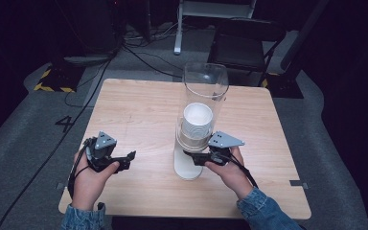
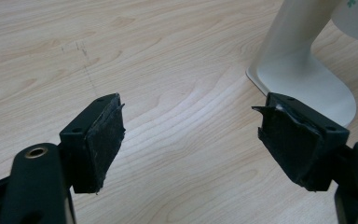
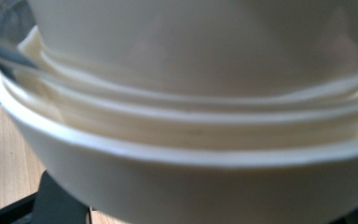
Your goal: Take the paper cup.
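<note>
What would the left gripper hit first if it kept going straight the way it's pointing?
Probably the white stand base of the cup dispenser. The open left gripper points across bare table towards it, though the base sits a bit right of centre, so it might slip past.

I see a square surface (image 1: 139,110) of light wood, which stands on a grey floor (image 1: 24,139). Directly on the surface stands the white base (image 1: 188,166) of a cup dispenser (image 1: 202,105), near the front edge, right of the middle.
</note>
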Action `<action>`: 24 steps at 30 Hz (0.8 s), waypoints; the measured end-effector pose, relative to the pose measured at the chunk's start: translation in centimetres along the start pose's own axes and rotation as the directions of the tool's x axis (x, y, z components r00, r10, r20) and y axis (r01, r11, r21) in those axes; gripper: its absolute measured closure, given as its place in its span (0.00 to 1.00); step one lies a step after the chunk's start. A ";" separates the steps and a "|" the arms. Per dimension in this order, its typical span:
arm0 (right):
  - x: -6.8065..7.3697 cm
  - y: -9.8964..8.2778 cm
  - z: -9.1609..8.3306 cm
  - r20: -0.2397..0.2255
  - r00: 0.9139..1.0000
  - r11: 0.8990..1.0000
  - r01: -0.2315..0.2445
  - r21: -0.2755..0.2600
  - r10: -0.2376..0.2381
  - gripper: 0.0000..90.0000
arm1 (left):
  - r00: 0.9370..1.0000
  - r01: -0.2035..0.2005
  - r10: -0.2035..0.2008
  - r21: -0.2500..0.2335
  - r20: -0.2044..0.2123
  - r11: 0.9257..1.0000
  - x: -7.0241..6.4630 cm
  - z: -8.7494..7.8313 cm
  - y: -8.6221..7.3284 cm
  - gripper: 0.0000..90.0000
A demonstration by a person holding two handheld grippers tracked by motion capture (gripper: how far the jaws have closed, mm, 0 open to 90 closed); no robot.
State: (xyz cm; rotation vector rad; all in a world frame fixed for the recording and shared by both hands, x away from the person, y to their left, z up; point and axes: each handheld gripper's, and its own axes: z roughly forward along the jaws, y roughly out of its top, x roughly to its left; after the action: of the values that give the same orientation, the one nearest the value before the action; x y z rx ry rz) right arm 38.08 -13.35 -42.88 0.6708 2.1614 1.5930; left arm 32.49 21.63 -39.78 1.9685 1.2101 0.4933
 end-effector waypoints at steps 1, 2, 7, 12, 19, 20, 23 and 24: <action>0.0 0.0 0.0 0.000 1.000 1.000 0.004 -0.001 -0.004 0.34 | 1.000 0.000 0.000 0.000 0.000 1.000 0.0 0.0 0.0 0.24; -0.1 0.0 0.0 0.000 1.000 1.000 0.011 -0.002 -0.011 0.34 | 1.000 0.002 -0.002 -0.001 0.001 1.000 0.0 0.0 0.0 0.24; -0.2 -0.2 0.1 -0.003 0.999 0.999 0.040 -0.006 -0.040 0.34 | 1.000 -0.004 0.004 0.003 0.000 1.000 -0.1 0.1 0.0 0.25; -0.4 -0.4 0.2 -0.002 0.998 0.998 0.063 -0.019 -0.063 0.34 | 1.000 -0.005 0.005 0.003 0.002 1.000 -0.2 0.1 0.0 0.25; -0.6 -0.6 0.3 0.008 0.994 0.994 0.106 -0.030 -0.106 0.34 | 1.000 -0.010 0.010 0.008 0.011 1.000 -0.4 0.2 0.0 0.25; -0.6 -0.6 0.2 0.014 0.993 0.993 0.116 -0.025 -0.116 0.34 | 1.000 -0.010 0.010 0.007 0.014 1.000 -0.4 0.3 0.0 0.25; -0.6 -0.8 0.2 0.009 0.994 0.993 0.113 -0.031 -0.113 0.34 | 1.000 -0.008 0.007 0.008 0.015 1.000 -0.4 0.3 0.0 0.25; -0.6 -0.8 0.2 0.009 0.993 0.993 0.115 -0.030 -0.115 0.34 | 1.000 -0.008 0.008 0.008 0.015 1.000 -0.4 0.3 0.0 0.25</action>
State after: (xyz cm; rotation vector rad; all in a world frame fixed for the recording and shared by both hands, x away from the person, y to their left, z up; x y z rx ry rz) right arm 38.61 -13.72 -43.65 0.5325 2.1254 1.5578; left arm 32.48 21.17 -39.92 1.9811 1.1965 0.4774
